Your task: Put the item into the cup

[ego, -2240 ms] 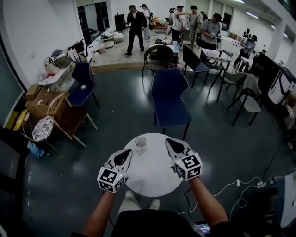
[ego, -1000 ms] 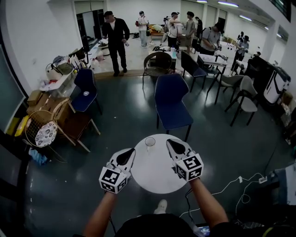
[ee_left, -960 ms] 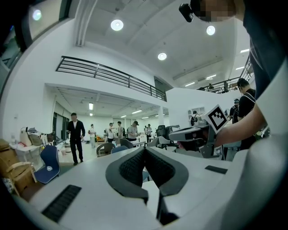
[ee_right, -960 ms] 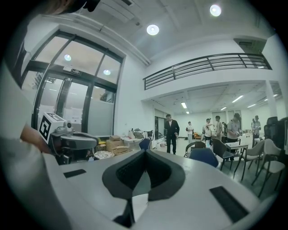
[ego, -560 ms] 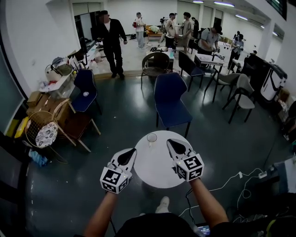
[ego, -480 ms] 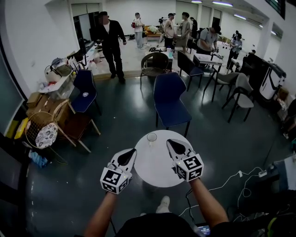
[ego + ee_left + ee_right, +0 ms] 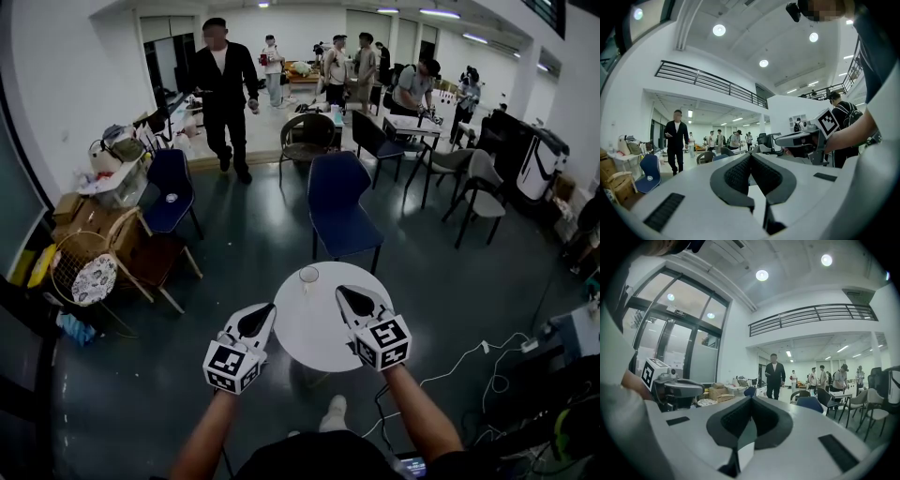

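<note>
A clear cup (image 7: 308, 277) stands upright near the far edge of the round white table (image 7: 314, 330). I cannot tell whether anything lies inside it. My left gripper (image 7: 266, 308) hovers at the table's near left rim, and its jaws meet with nothing between them (image 7: 750, 155). My right gripper (image 7: 341, 291) hangs over the table's right side, a little to the right of the cup. Its jaws are also closed and empty (image 7: 751, 397). Both point level toward the room. No loose item shows on the table.
A blue chair (image 7: 339, 211) stands just behind the table. To the left are another blue chair (image 7: 169, 187) and a wooden chair with a round basket (image 7: 82, 272). A person in black (image 7: 223, 86) walks at the back. A white cable (image 7: 455, 367) lies on the floor.
The view and both grippers have drawn back from the table; the left gripper now sits at its rim rather than over it. The person in black has walked nearer.
</note>
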